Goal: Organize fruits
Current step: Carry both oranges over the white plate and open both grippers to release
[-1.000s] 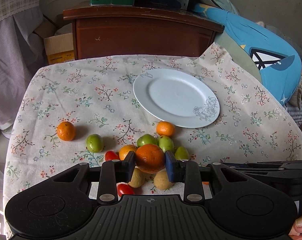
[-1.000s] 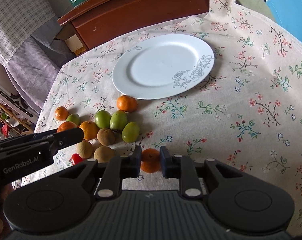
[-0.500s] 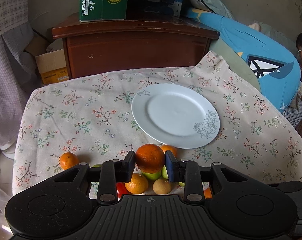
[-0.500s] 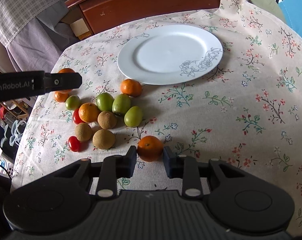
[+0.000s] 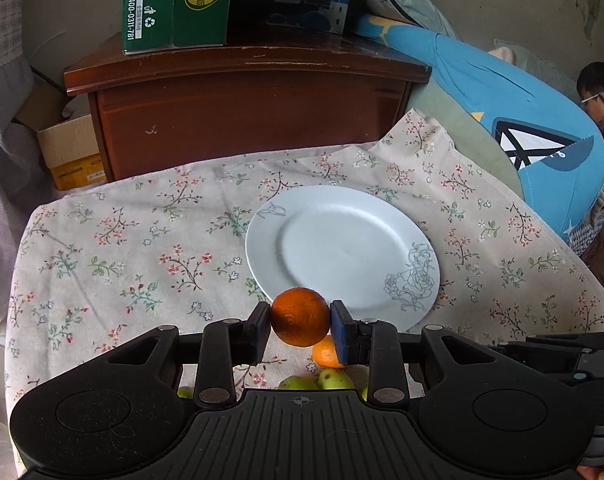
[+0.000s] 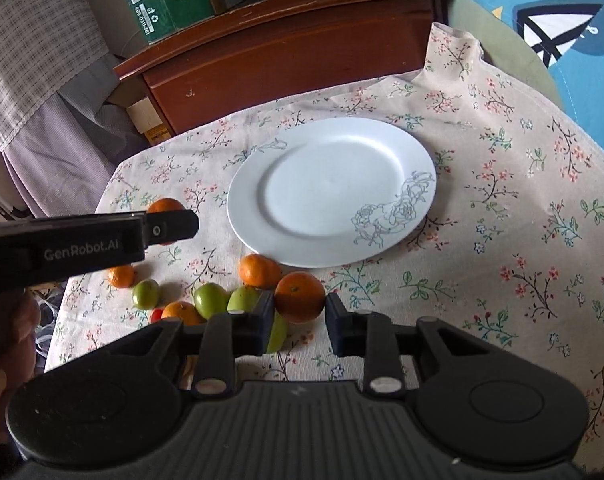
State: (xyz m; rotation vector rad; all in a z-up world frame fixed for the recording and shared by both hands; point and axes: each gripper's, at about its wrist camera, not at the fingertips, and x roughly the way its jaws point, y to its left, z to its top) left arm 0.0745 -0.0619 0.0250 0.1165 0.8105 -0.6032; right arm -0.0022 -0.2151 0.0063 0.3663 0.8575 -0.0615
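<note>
Views: my left wrist view takes in a person seated at the far right edge and only a few fruits under the gripper body; my right wrist view shows the whole fruit cluster and the left gripper from the side
Room: I see a dark wooden cabinet (image 5: 246,112) behind the table, a green carton (image 5: 174,4) on top, a cardboard box (image 5: 72,156) on the floor to its left, a blue cushion (image 5: 513,120) to the right
Surface: a floral tablecloth (image 6: 521,240) covers the table; a white plate (image 6: 329,192) with a line-drawn rose sits on it, nothing on the plate
Loose fruit: a mandarin (image 6: 258,270) just beside the plate's near rim, green fruits (image 6: 210,300) and more mandarins to its left, one red tomato (image 6: 156,314) partly hidden
Left gripper (image 5: 300,326): I have it clamped on a dark orange (image 5: 300,317), both pads pressing its sides, raised off the cloth; in this view it overlaps the plate's near rim
Right gripper (image 6: 300,316): it grips a second orange (image 6: 300,297), the left pad hard against it, the right pad touching or nearly so; the fruit hangs above the cloth, near the plate's front edge
</note>
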